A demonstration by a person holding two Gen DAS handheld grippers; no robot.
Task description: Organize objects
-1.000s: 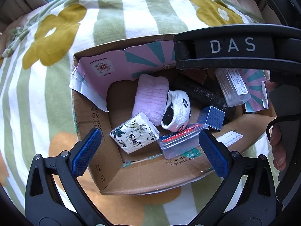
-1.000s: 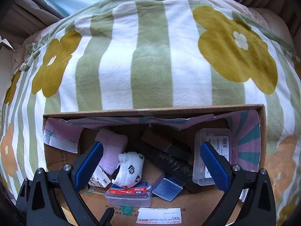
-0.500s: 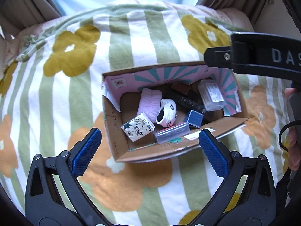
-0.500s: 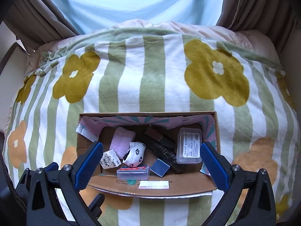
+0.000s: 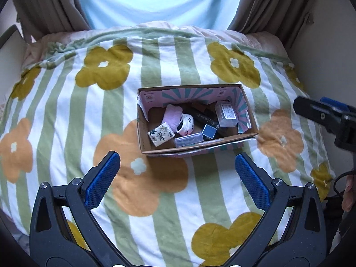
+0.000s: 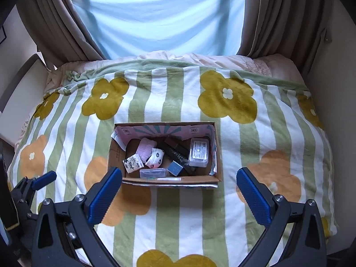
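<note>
An open cardboard box [image 5: 143,133] [image 6: 115,153] lies on the bed. Inside it are a pink cloth roll [image 5: 172,116] [image 6: 145,148], a panda sock [image 5: 185,124] [image 6: 155,158], a printed tissue pack [image 5: 160,134] [image 6: 133,163], a flat clear case [image 5: 189,139] [image 6: 153,173], a small blue cube [image 5: 209,131] [image 6: 175,168], a black tube [image 5: 203,118] [image 6: 178,155] and a clear lidded box [image 5: 227,114] [image 6: 198,152]. My left gripper [image 5: 178,180] is open and empty, well back from the box. My right gripper [image 6: 179,191] is also open and empty, in front of the box.
A striped blanket with big flowers [image 5: 66,122] [image 6: 255,138] covers the bed. Brown curtains [image 6: 55,22] and a pale blue drape [image 6: 164,17] hang behind. The right gripper's body [image 5: 327,118] shows at the left view's right edge, with a hand [image 5: 349,195] below it.
Both grippers have pulled up and back from the box, which now looks much smaller. Both stay open and empty. The box's contents have not shifted.
</note>
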